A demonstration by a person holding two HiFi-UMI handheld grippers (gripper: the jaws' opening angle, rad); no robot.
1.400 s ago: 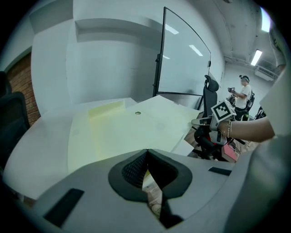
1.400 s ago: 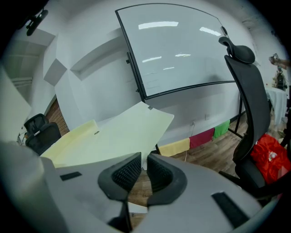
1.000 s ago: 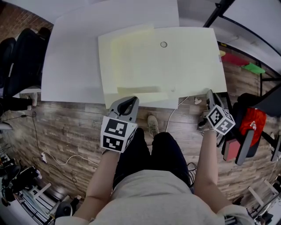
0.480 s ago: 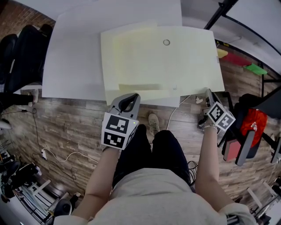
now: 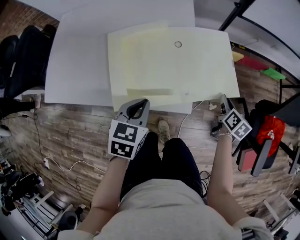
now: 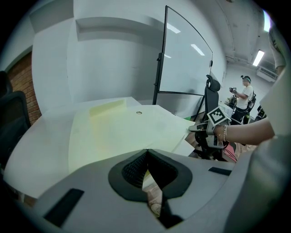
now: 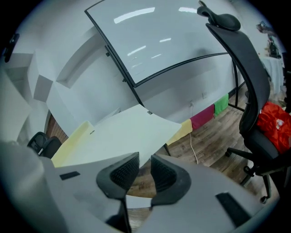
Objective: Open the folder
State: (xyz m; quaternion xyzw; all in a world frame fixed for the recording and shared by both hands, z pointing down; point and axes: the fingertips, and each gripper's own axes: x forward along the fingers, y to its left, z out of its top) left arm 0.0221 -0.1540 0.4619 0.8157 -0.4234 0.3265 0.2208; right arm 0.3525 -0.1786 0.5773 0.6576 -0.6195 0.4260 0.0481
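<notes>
A pale yellow folder (image 5: 173,65) lies closed and flat on the white table (image 5: 75,61), with a small ring (image 5: 177,44) near its far edge. My left gripper (image 5: 138,104) is at the folder's near edge, tips together and nothing seen between them; the folder (image 6: 118,132) spreads out beyond its tips (image 6: 146,152). My right gripper (image 5: 223,99) is at the folder's near right corner. Its jaws (image 7: 144,158) are opening, with only floor and the folder's corner (image 7: 122,132) seen past the gap, and the pads press on nothing.
A black chair (image 5: 18,56) stands left of the table. Another chair with a red thing (image 5: 265,136) is at the right. A whiteboard stand (image 5: 234,11) rises behind. Coloured sheets (image 5: 262,68) and cables (image 5: 61,168) lie on the wood floor. My legs (image 5: 164,159) are below the table edge.
The folder's near right corner has settled slightly lower and to the left beside the right gripper. Both hands have stayed about where they were.
</notes>
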